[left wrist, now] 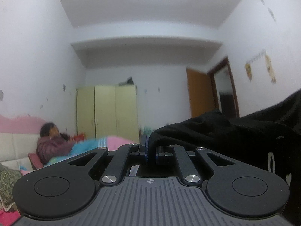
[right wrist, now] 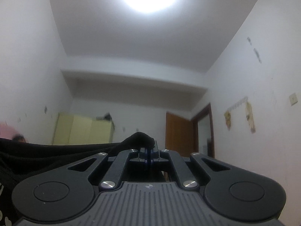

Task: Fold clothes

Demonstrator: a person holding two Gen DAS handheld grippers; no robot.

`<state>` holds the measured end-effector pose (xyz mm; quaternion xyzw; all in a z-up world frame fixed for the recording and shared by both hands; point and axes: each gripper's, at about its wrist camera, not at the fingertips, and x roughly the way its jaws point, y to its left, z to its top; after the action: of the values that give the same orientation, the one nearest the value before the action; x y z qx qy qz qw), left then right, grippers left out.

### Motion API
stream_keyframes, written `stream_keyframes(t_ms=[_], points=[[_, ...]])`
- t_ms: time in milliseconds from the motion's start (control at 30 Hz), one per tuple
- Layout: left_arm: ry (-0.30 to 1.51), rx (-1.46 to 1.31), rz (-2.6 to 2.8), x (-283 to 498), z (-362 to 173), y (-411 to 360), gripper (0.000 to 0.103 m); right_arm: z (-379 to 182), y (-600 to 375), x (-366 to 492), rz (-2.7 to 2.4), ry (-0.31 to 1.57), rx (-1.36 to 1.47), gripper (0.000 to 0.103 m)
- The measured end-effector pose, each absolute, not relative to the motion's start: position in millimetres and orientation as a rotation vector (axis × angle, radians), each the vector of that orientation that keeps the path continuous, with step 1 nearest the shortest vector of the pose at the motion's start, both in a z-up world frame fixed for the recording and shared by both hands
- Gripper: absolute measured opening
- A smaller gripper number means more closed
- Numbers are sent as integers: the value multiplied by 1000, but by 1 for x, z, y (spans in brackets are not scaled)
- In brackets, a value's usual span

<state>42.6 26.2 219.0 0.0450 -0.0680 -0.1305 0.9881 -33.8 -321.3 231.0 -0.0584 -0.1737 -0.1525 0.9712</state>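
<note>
Left gripper (left wrist: 150, 153): pinched on black garment (left wrist: 235, 135) edge.
Right gripper (right wrist: 148, 155): clamps the opposite edge.
Why: raised, cloth spans between, likely straightening for folding.

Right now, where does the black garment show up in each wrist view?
Left wrist: black garment fills the right side, pinched in the left gripper.
Right wrist: it stretches left from the right gripper.
Shared landmark: yellow wardrobe, behind, left of centre in both.

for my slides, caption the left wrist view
Left gripper shut on a black garment, held up in a bedroom.
</note>
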Motion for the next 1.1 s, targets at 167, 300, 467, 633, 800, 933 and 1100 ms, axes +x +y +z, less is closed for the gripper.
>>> stream_keyframes(t_ms=[167, 300, 467, 633, 800, 933, 1100], points=[[-18, 168, -228, 111, 171, 7, 7, 192, -336, 51, -327, -203, -115, 2], [118, 193, -206, 177, 124, -6, 7, 146, -345, 121, -333, -73, -115, 2], [284, 229, -175, 258, 55, -25, 8, 67, -368, 218, -299, 180, -37, 2], [494, 282, -165, 326, -18, -45, 16, -21, -388, 306, -262, 444, 54, 3], [684, 378, -171, 353, -83, -56, 45, -64, -399, 328, -245, 645, 44, 13], [693, 344, -173, 342, -70, -46, 75, -61, -399, 312, -229, 710, -24, 64], [738, 189, -189, 326, -39, -20, 88, -54, -399, 291, -206, 791, -103, 86]])
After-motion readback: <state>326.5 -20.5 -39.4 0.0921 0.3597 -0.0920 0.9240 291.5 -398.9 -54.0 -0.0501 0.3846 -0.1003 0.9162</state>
